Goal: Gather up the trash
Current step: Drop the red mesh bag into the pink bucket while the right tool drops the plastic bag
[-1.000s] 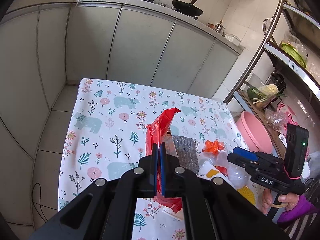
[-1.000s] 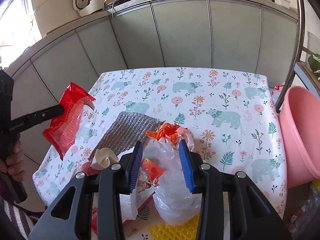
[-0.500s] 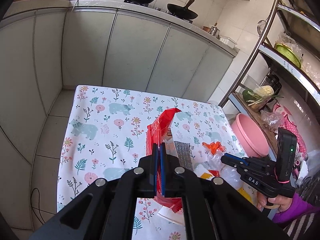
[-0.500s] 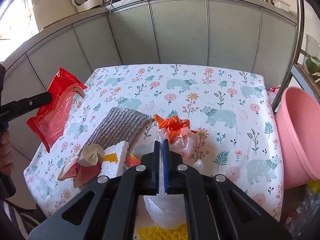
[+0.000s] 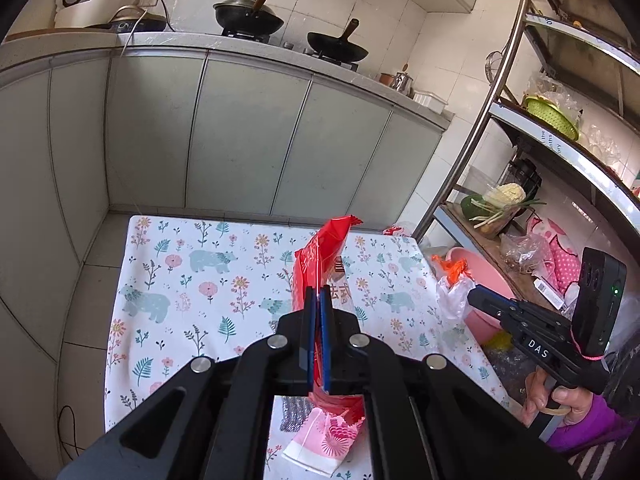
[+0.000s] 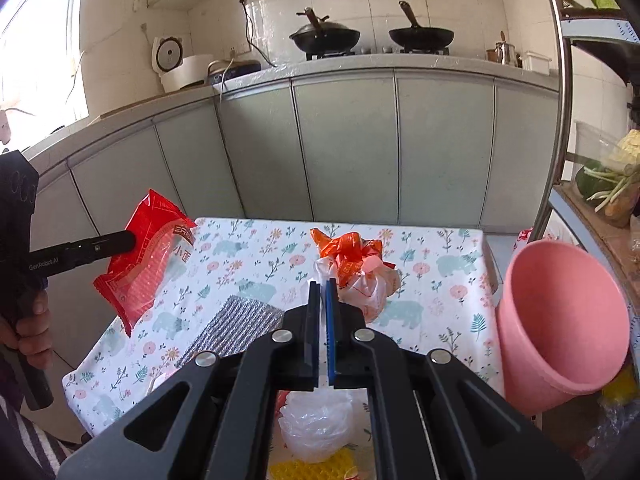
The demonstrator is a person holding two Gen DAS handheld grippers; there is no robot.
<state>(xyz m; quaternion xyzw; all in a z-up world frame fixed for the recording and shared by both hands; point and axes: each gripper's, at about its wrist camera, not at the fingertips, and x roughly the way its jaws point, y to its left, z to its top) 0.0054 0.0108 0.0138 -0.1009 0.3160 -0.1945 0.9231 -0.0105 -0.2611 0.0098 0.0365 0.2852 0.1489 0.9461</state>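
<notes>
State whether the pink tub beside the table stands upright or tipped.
Tipped: the pink tub leans off the table's edge, open mouth facing sideways.

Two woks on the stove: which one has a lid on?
The left wok, nearer the rice cooker. It is covered by a domed lid with a handle sticking up; the right wok is open.

The left tongs are pressed together at centre frame, angled downward. The right tongs are likewise clamped tight; in the left view's lower right, a hand grips their handle.
</notes>
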